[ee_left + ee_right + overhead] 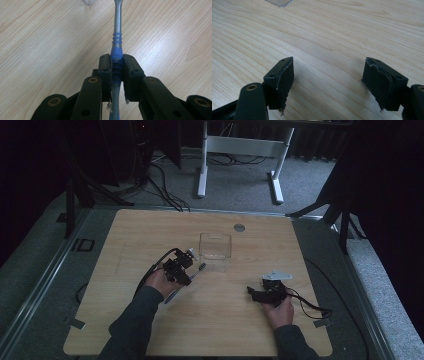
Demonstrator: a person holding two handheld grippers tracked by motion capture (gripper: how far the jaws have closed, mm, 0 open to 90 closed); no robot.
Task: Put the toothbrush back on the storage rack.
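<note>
The left claw [116, 75] is clenching a light, stiff toothbrush [117, 40] at its ribbed blue grip, probably non-slip; the right claw [328, 82] is hanging released over the bench [332, 32].

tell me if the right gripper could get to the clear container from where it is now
Probably yes. The right gripper is open and holds nothing, and bare table lies between it and the clear container. The left gripper, shut on a toothbrush, sits to the container's left, off that path.
</note>
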